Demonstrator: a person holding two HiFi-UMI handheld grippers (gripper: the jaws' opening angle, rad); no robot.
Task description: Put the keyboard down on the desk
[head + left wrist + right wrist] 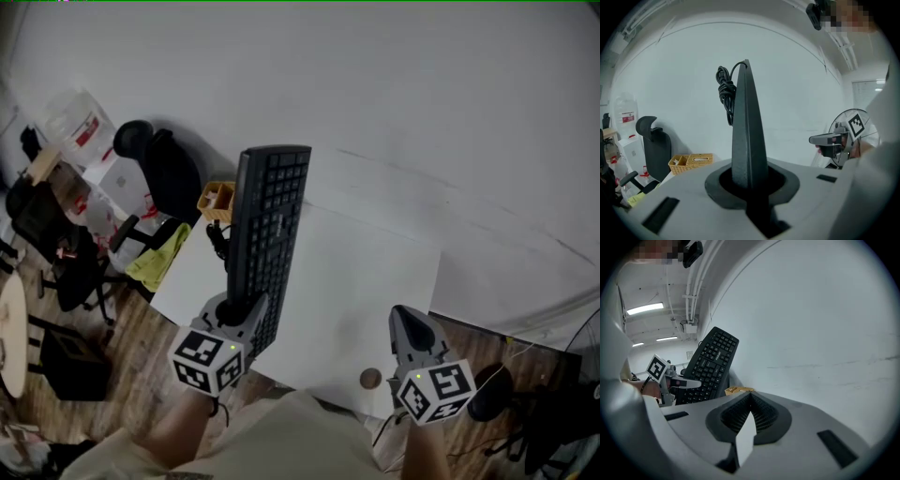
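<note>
Nearest, the left gripper (236,314) is clamped on the near end of the keyboard (268,225), which is held raised and tilted above the left part of the desk (361,281). The right gripper (409,326) is held with jaws together, nothing between them. The keyboard is best levelled keys-up and lowered gently onto bare desk, kept short of the basket (217,201) at the far left, with the coiled cable (725,91) minded.
</note>
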